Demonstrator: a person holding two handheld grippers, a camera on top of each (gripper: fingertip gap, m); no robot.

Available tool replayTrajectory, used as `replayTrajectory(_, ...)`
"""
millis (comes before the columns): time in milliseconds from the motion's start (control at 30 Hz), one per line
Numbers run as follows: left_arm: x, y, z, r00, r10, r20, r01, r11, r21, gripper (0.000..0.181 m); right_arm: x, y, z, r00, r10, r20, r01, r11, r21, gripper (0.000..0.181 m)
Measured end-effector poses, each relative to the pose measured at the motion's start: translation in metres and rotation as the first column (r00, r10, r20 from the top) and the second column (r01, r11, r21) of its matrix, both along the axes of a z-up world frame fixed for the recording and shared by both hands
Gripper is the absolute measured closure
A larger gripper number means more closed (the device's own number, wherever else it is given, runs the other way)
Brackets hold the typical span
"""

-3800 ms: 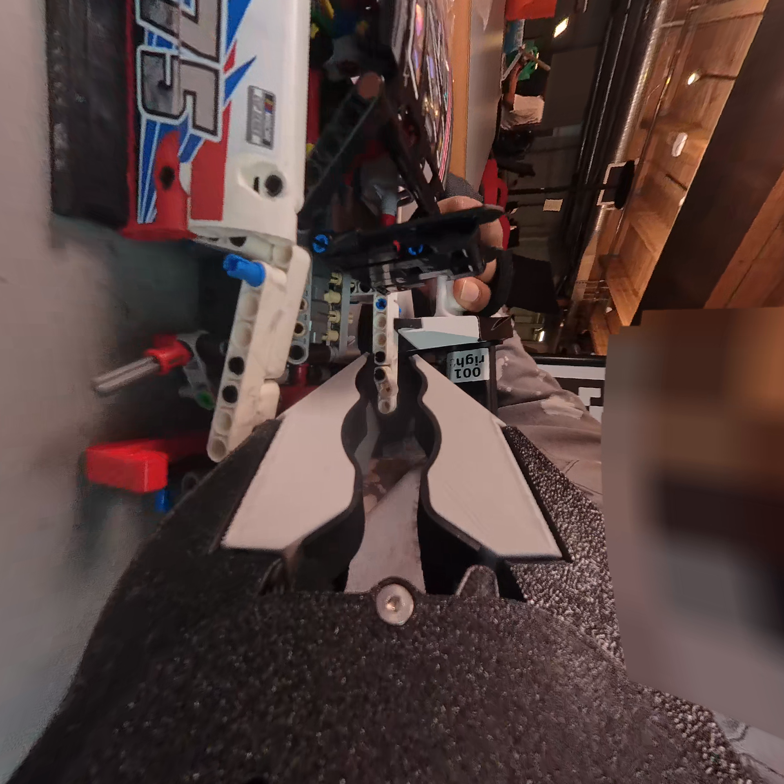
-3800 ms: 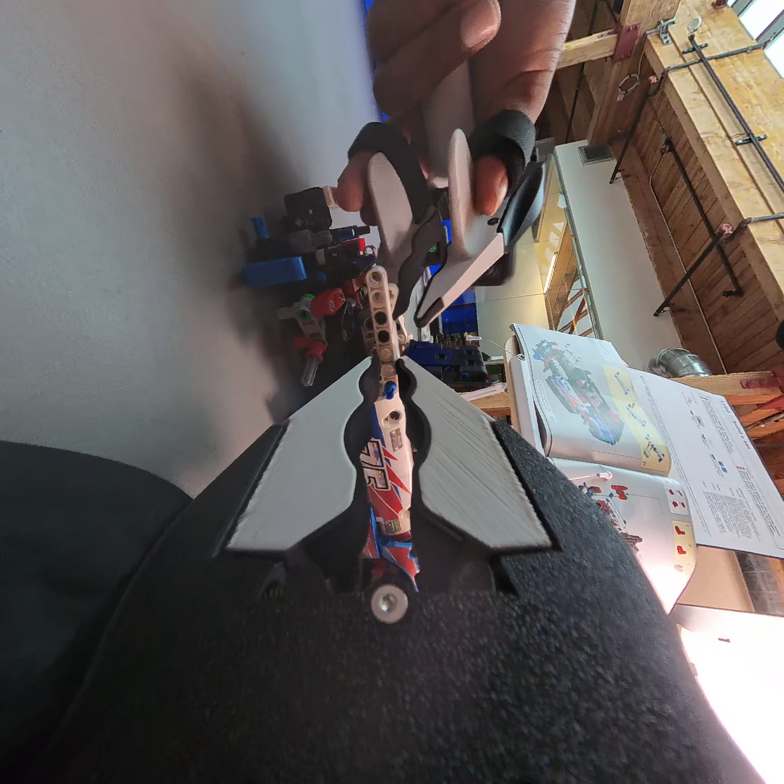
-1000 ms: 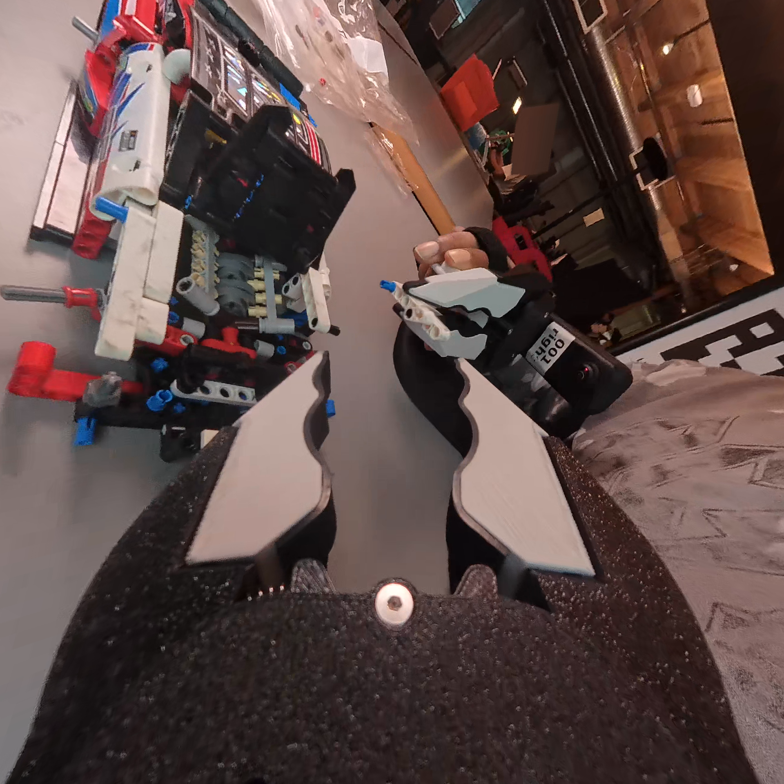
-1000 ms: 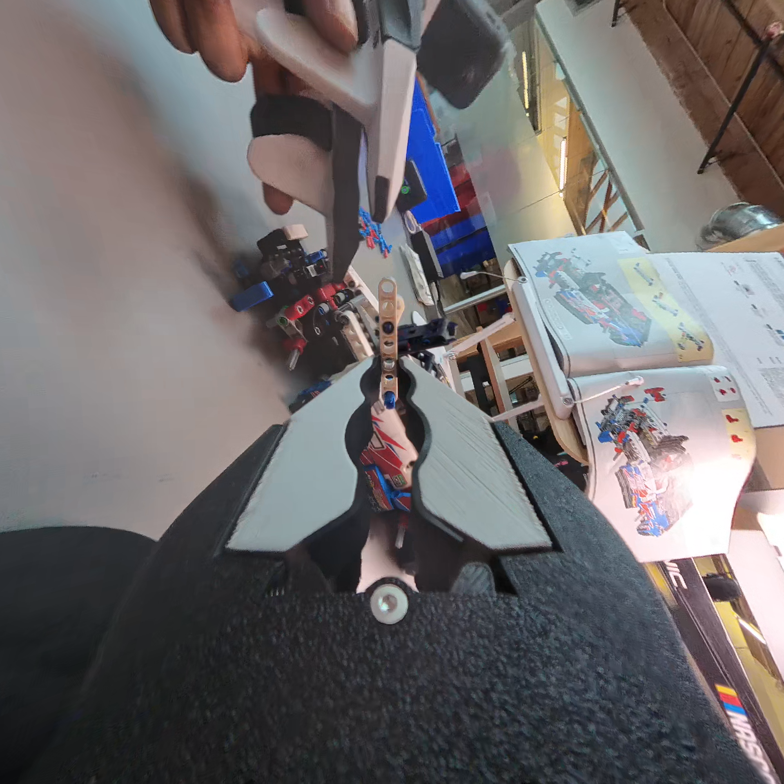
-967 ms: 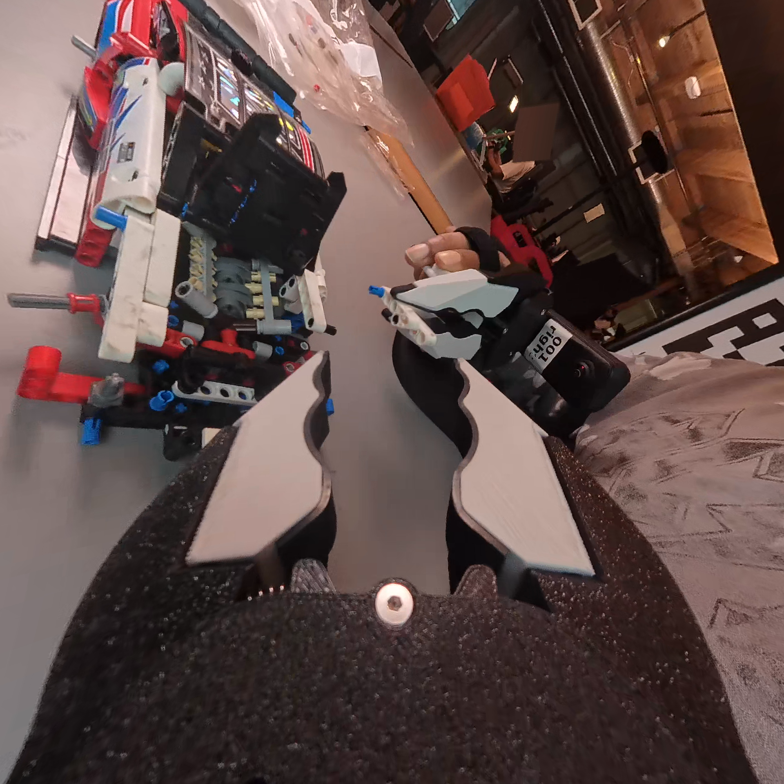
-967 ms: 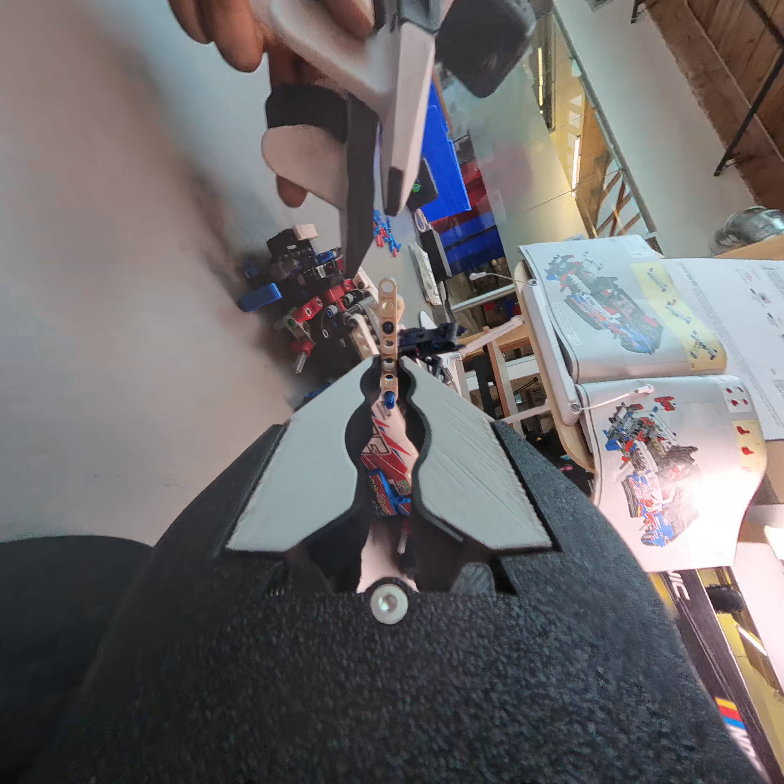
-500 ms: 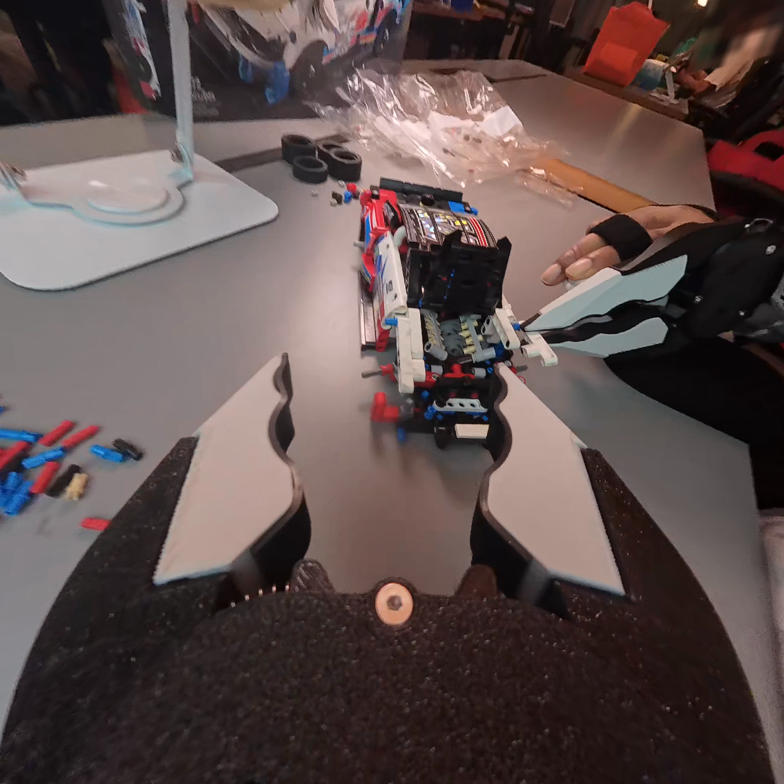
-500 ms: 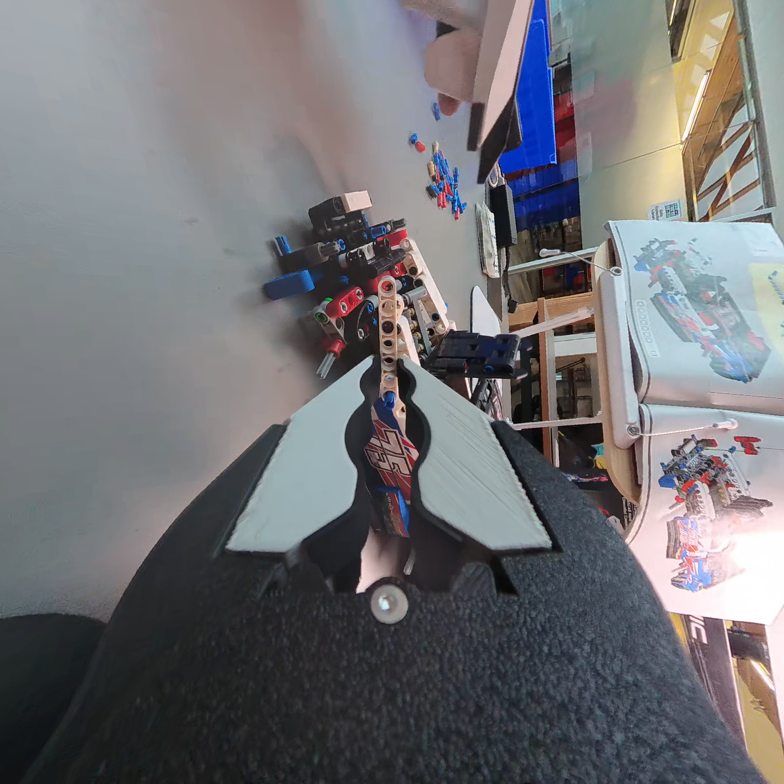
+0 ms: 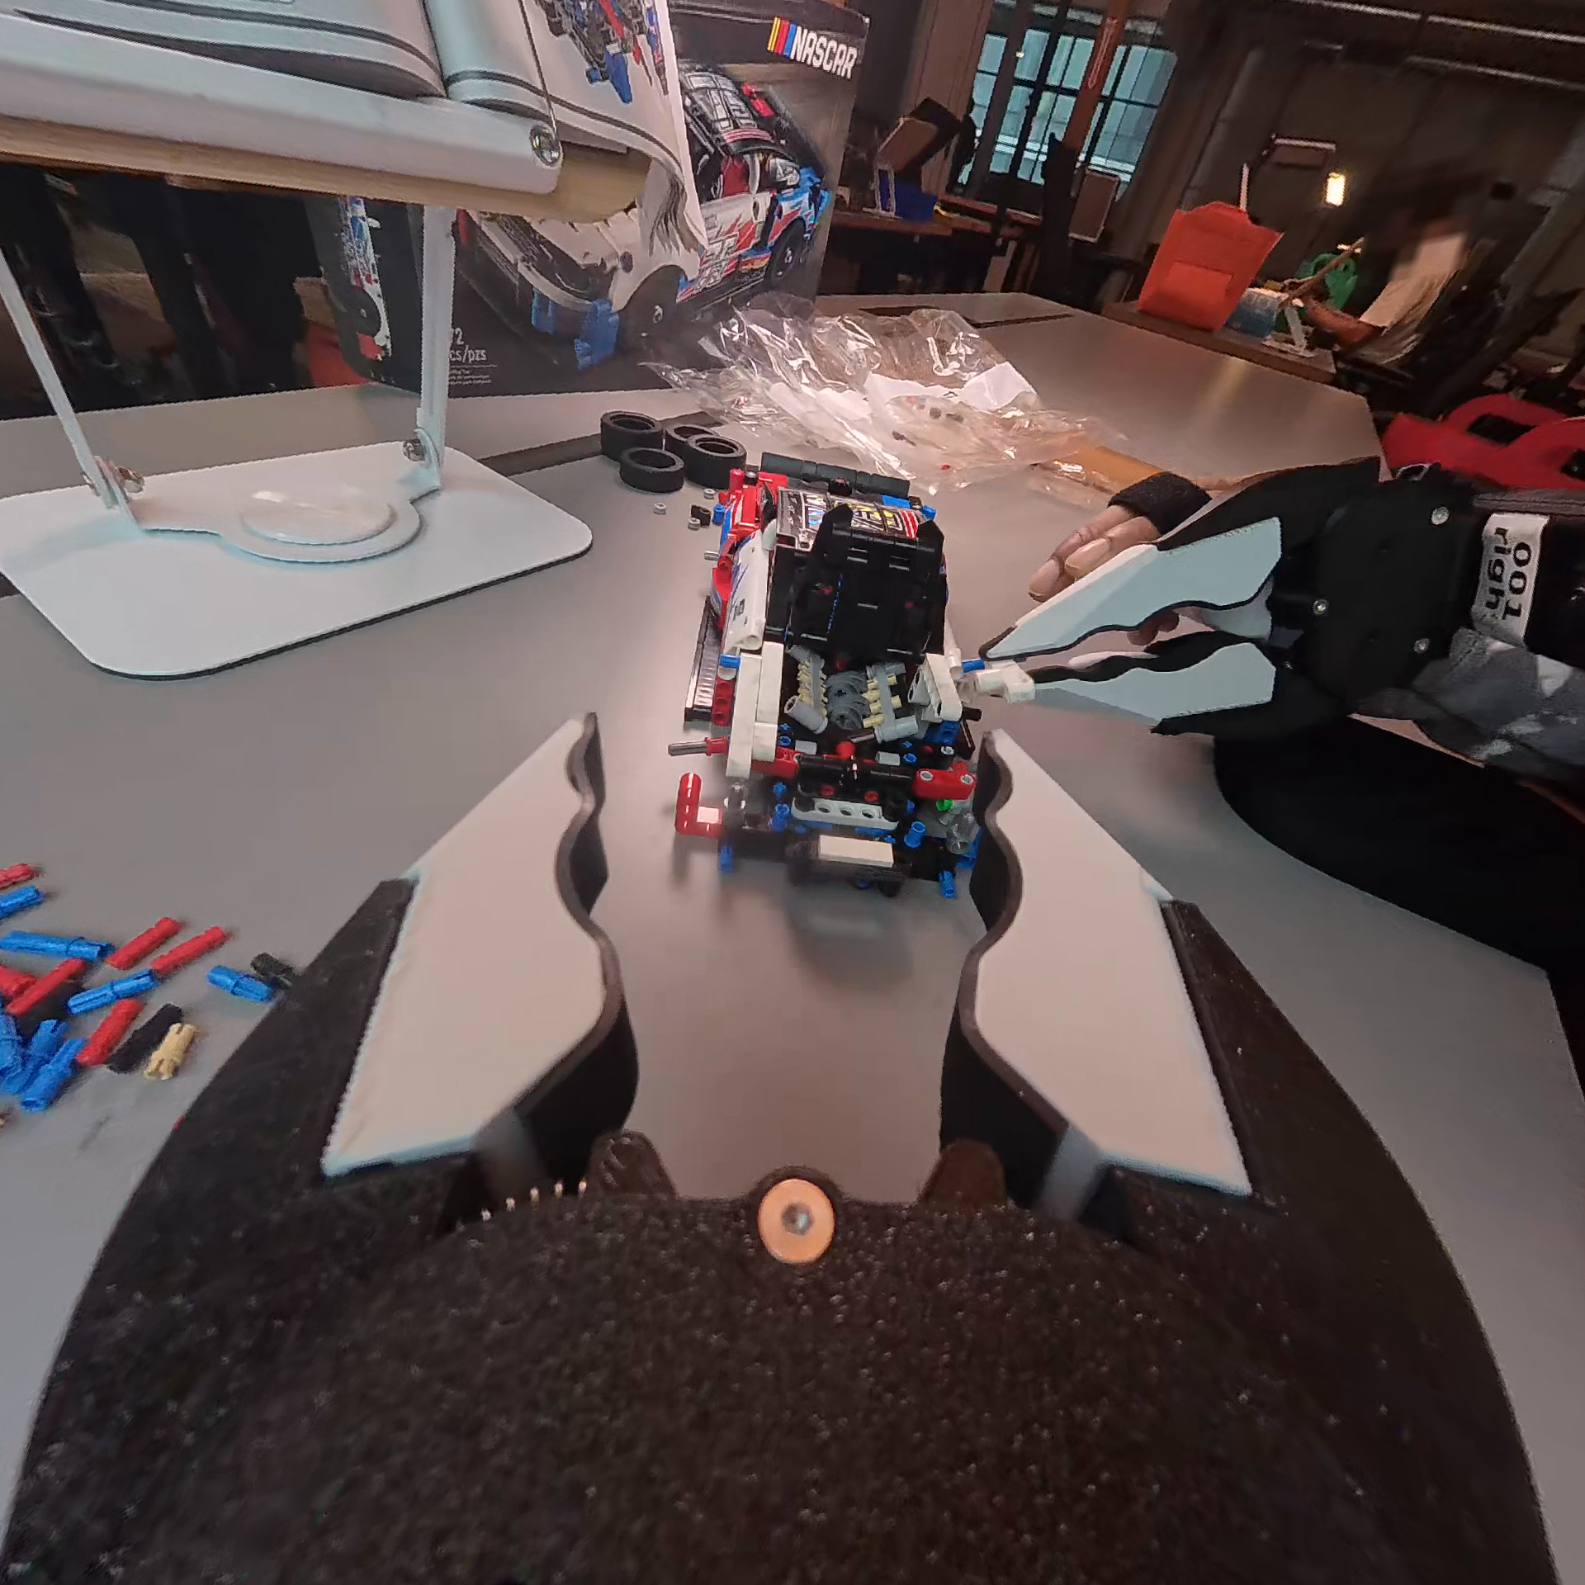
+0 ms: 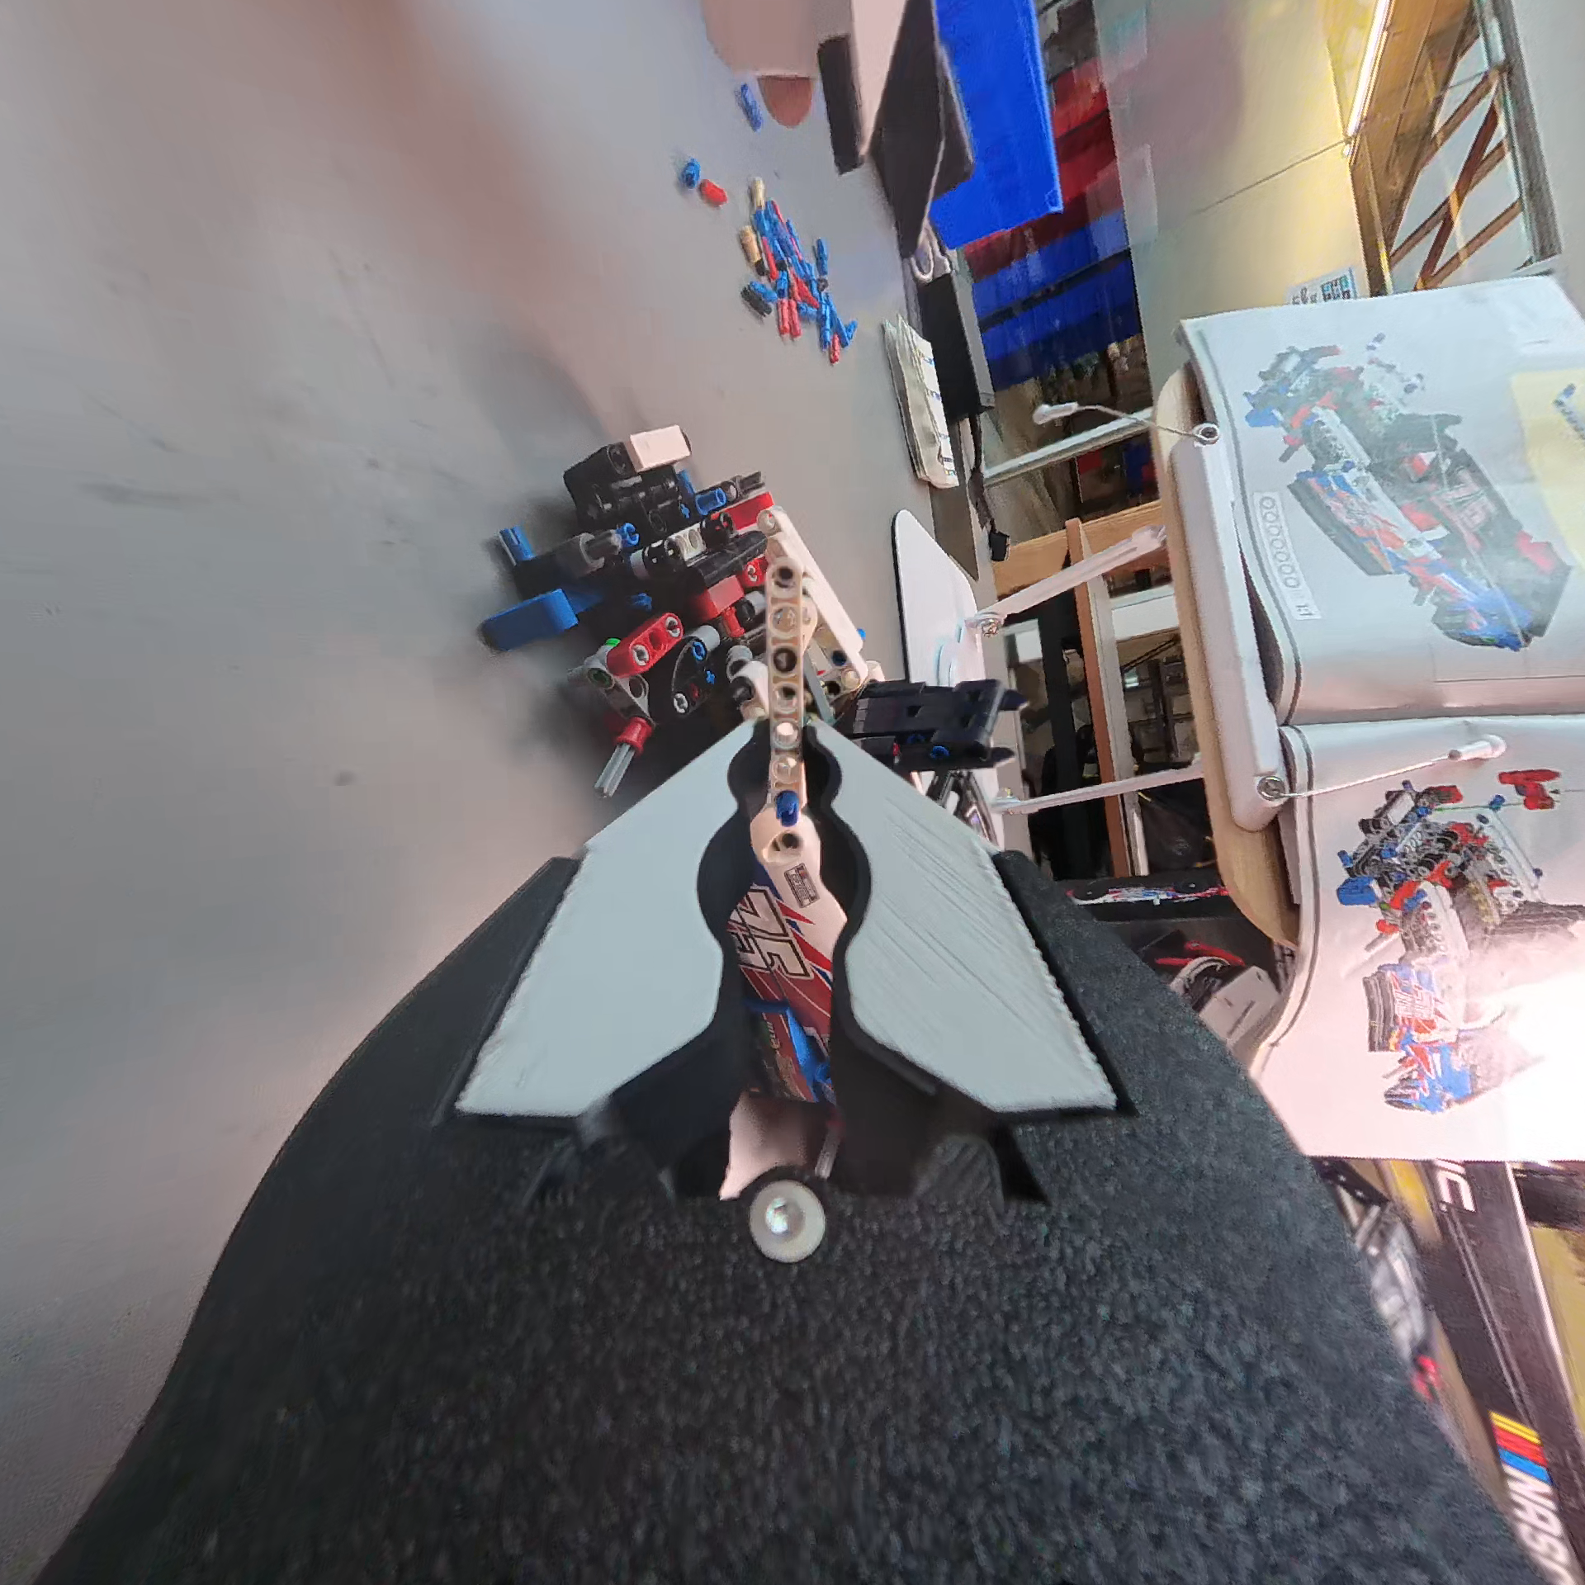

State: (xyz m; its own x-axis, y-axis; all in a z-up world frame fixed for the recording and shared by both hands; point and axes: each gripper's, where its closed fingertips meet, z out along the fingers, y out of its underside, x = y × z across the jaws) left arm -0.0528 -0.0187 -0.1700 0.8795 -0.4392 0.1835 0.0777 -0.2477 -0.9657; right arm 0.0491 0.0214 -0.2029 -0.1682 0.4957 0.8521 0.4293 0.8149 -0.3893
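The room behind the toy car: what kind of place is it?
Probably a shared workshop or maker space. A half-built brick model car sits on a big grey table beside loose pins, with more work tables and industrial windows behind.

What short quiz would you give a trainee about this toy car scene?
1. True or false: the left gripper is shut on a tyre.
2. What does the right gripper grip? A) white panel piece B) loose pin C) plastic bag
3. Fill in: the loose tyres lie on the grey table beyond the ____.

Key:
1. False; its jaws stand open, short of the car model.
2. A, the white panel piece, its end at the car's side.
3. Car model.
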Motion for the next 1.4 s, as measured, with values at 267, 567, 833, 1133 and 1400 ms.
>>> replayTrajectory(267, -0.007, 0.002, 0.016, 1.0, 0.027, -0.01, -0.025, 0.992, 0.122, 0.13, 0.001, -0.011, 0.057, 0.954, -0.102, -0.28, 0.032, 0.969, -0.246, 0.175)
replayTrajectory(567, -0.016, 0.013, 0.057, 0.988, 0.1, -0.114, -0.061, 0.951, 0.304, 0.181, -0.041, -0.035, 0.099, 0.898, -0.1, -0.429, -0.139, 0.86, -0.491, 0.175)
replayTrajectory(833, 0.003, 0.016, 0.05, 0.999, -0.032, 0.0, 0.032, 0.975, 0.221, 0.142, -0.064, -0.022, 0.123, 0.84, -0.172, -0.515, -0.385, 0.48, -0.789, 0.175)
replayTrajectory(1133, 0.044, -0.01, 0.058, 0.916, -0.307, 0.258, 0.259, 0.944, 0.204, 0.151, -0.059, -0.034, 0.113, 0.848, -0.198, -0.491, -0.529, -0.287, -0.798, 0.175)
replayTrajectory(1400, 0.043, -0.004, 0.048, 0.893, -0.282, 0.351, 0.256, 0.959, 0.118, 0.171, -0.072, -0.043, 0.092, 0.887, -0.213, -0.41, -0.461, -0.349, -0.816, 0.175)
